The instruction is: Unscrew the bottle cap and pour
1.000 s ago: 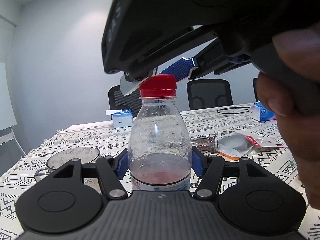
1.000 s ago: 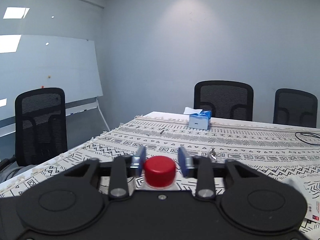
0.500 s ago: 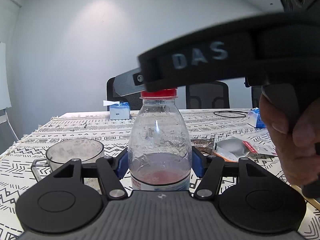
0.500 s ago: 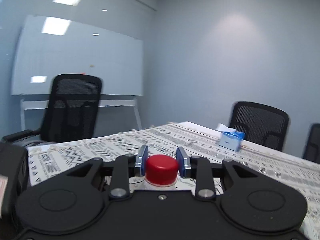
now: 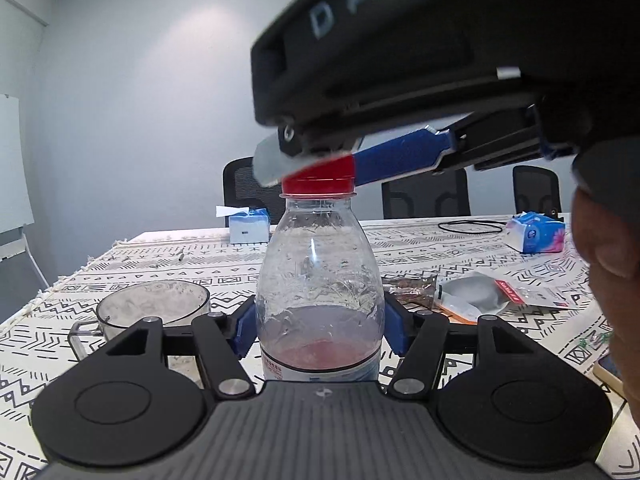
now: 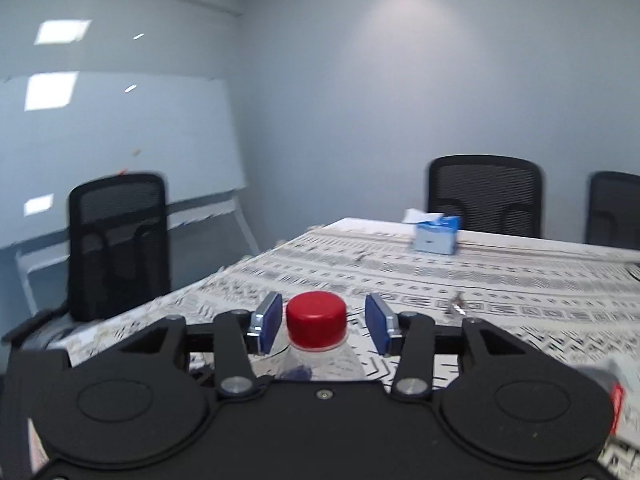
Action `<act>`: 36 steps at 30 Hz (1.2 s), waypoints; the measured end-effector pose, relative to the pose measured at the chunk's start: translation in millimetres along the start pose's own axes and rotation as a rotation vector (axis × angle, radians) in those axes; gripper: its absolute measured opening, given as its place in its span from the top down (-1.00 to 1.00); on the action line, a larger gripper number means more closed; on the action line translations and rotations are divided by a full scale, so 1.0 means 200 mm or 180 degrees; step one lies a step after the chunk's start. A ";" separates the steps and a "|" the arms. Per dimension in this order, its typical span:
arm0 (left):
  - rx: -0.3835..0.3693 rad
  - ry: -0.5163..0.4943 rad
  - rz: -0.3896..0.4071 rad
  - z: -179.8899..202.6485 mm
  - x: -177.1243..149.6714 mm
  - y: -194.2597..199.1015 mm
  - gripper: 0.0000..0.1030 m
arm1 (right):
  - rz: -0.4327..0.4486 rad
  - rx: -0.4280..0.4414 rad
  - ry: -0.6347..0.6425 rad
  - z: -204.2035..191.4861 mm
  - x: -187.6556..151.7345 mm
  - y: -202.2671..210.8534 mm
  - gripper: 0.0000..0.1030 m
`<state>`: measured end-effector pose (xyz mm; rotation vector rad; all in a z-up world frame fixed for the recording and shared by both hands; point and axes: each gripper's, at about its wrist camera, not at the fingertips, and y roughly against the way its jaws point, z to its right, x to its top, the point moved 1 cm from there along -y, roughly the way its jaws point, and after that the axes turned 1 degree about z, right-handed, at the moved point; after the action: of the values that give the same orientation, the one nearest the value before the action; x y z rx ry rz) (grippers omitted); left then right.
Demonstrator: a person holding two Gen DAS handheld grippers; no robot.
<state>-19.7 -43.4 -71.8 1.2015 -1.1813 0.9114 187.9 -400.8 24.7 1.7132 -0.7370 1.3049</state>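
A clear plastic bottle (image 5: 318,280) with a little pink liquid stands upright on the patterned tablecloth. My left gripper (image 5: 320,326) is shut on its lower body. The red cap (image 5: 318,178) sits on the neck. My right gripper (image 6: 322,326) is around the cap (image 6: 317,320), its blue pads (image 6: 268,322) open with a gap on each side. In the left wrist view the right gripper (image 5: 340,160) comes in from the upper right over the cap. A clear measuring cup (image 5: 152,308) stands left of the bottle.
On the table are a blue tissue box (image 5: 248,224), a tissue pack (image 5: 536,232), a black cable loop (image 5: 470,226), and foil packets (image 5: 480,296). Black office chairs (image 6: 484,196) stand round the table. A whiteboard (image 6: 120,136) is at the left.
My right gripper was shut on the cap half a second ago; its pads have now opened off it and it has swung back round. The left gripper and bottle have not moved.
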 end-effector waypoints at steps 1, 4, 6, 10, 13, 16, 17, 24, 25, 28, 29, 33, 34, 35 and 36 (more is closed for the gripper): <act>0.0017 -0.0008 0.0005 0.00 0.00 0.01 -0.15 | 0.0018 -0.0058 -0.0023 -0.01 0.00 0.00 0.07; 0.0046 -0.0093 0.0033 0.03 0.00 0.01 -0.15 | 0.0002 -0.0176 -0.0072 -0.01 -0.01 0.00 0.19; 0.0066 -0.0142 0.0045 0.04 0.00 0.01 -0.15 | -0.0044 -0.0201 -0.0097 0.00 -0.01 -0.02 0.35; 0.0068 -0.0104 0.0037 0.02 0.01 0.02 -0.15 | -0.0009 -0.0166 0.0124 -0.02 -0.02 -0.01 0.38; 0.0033 -0.0076 0.0022 -0.01 0.01 0.03 -0.14 | -0.0007 -0.0035 0.0261 -0.02 -0.02 -0.01 0.39; -0.0020 -0.0010 -0.0015 -0.04 0.02 0.02 -0.14 | -0.0013 0.0147 0.0393 0.00 -0.02 -0.02 0.39; -0.0046 0.0033 -0.0028 -0.06 0.02 0.02 -0.13 | -0.0022 0.0262 0.0441 0.02 -0.01 -0.04 0.39; -0.0164 0.0191 -0.0048 -0.14 0.03 0.02 -0.13 | -0.0178 0.1093 0.0736 0.12 0.06 -0.12 0.36; -0.0174 0.0193 -0.0043 -0.14 0.03 0.02 -0.13 | -0.0203 0.1151 0.0754 0.13 0.07 -0.12 0.35; -0.0177 0.0172 -0.0042 -0.12 0.03 0.03 -0.14 | -0.0435 0.1395 0.0835 0.18 0.13 -0.15 0.26; -0.0166 0.0162 -0.0041 -0.11 0.03 0.03 -0.14 | -0.0463 0.1401 0.0847 0.19 0.15 -0.16 0.14; -0.0150 0.0156 -0.0037 -0.11 0.02 0.03 -0.14 | -0.0457 0.1309 0.0732 0.23 0.22 -0.11 -0.04; -0.0151 0.0156 -0.0035 -0.11 0.02 0.03 -0.14 | -0.0430 0.1284 0.0689 0.24 0.23 -0.09 -0.11; -0.0152 0.0152 -0.0032 -0.11 0.02 0.03 -0.14 | -0.0403 0.1259 0.0645 0.25 0.24 -0.08 -0.15; -0.0154 0.0142 -0.0028 -0.11 0.02 0.03 -0.15 | -0.0376 0.1234 0.0601 0.26 0.25 -0.07 -0.15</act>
<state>-20.9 -21.0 -65.6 1.1414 -1.1554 0.8939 238.0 -437.7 63.2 1.8662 -0.2799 1.5740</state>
